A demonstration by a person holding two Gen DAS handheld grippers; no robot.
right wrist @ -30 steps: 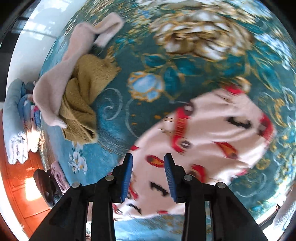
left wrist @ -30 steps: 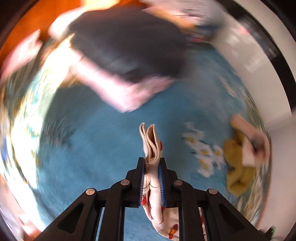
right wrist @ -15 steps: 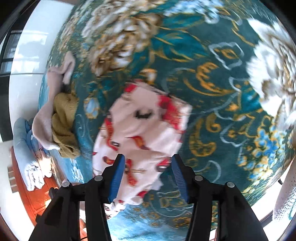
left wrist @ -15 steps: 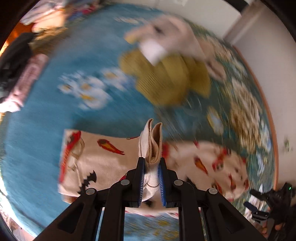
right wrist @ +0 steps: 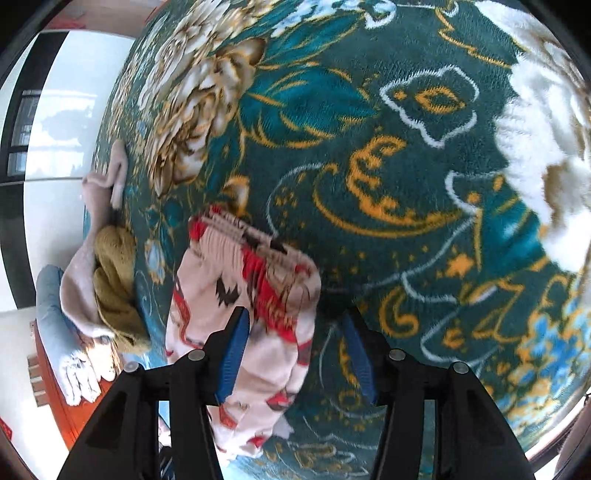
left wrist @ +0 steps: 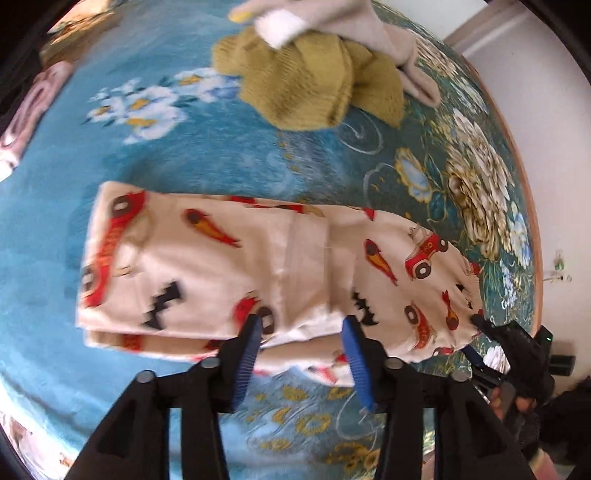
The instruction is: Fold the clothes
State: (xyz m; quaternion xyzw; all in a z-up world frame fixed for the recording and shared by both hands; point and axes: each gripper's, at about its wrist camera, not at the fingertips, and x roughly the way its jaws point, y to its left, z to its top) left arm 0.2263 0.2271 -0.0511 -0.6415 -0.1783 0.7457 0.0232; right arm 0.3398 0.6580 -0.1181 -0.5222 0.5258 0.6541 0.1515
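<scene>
Below, a folded cream garment printed with red cars [left wrist: 229, 266] lies flat on the blue floral rug [left wrist: 184, 147]. At left the left gripper [left wrist: 301, 354] hovers over its near edge, jaws apart, holding nothing. Farther back sits a mustard knit [left wrist: 310, 88] under a pale pink garment [left wrist: 354, 26]. At right, the right gripper [right wrist: 295, 354] hangs spread wide above the garment's gathered end.
</scene>
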